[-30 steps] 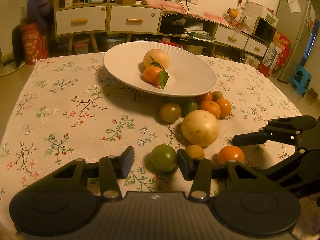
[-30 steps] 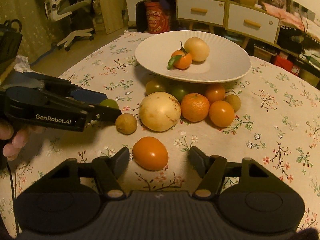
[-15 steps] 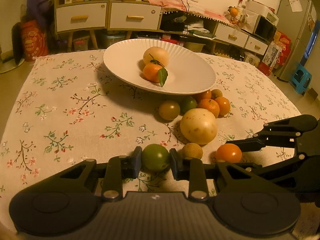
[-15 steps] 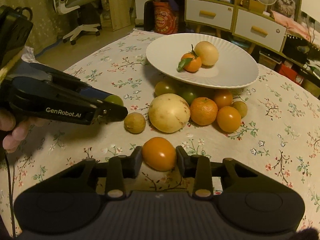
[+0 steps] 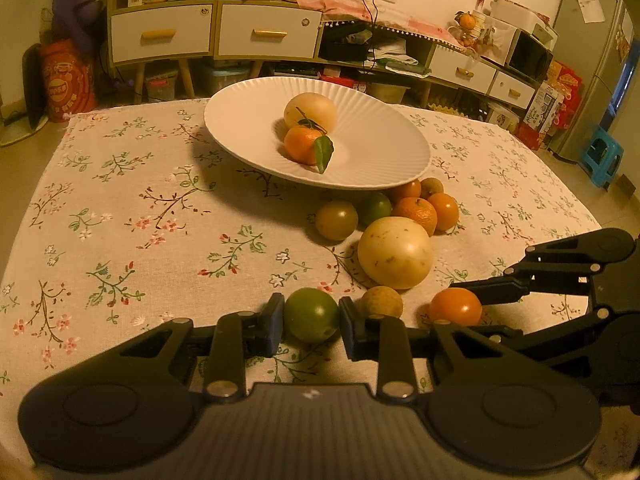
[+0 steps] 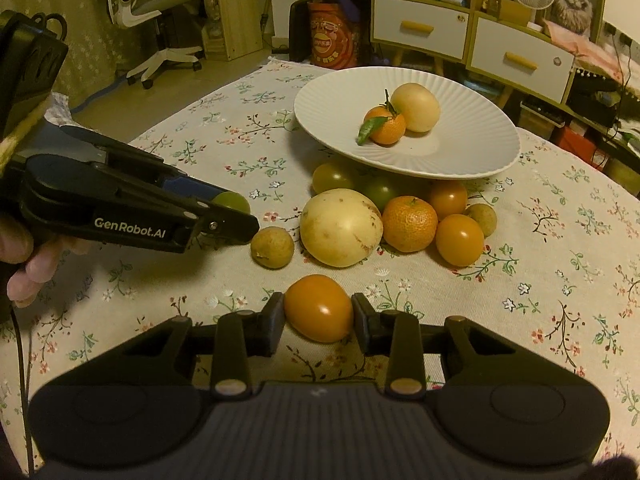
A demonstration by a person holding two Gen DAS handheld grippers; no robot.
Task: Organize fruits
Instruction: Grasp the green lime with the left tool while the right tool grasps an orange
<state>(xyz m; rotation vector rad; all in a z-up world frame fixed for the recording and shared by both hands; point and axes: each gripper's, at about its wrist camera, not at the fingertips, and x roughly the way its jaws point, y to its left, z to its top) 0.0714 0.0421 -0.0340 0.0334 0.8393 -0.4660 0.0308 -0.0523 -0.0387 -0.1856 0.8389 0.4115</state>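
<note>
A white plate (image 5: 376, 160) on the flowered tablecloth holds a pale round fruit (image 5: 310, 112) and a leafed tangerine (image 5: 303, 145). In front of it lies a cluster of fruits around a large pale melon-like fruit (image 5: 395, 253). My left gripper (image 5: 311, 316) is shut on a green tomato (image 5: 311, 314) at table level. My right gripper (image 6: 319, 312) is shut on an orange tomato (image 6: 319, 307), also seen in the left wrist view (image 5: 455, 306). A small brown fruit (image 6: 272, 247) lies between the two grippers.
The plate (image 6: 460, 160) stands above the cluster of tangerine (image 6: 409, 223), orange tomatoes (image 6: 459, 240) and green tomatoes (image 6: 332, 178). Drawers and shelves (image 5: 216, 36) stand behind the table. An office chair (image 6: 160, 20) is at the far left.
Both grippers have closed: the left onto the green tomato, the right onto the orange tomato. Both fruits look slightly lifted toward the cameras.
</note>
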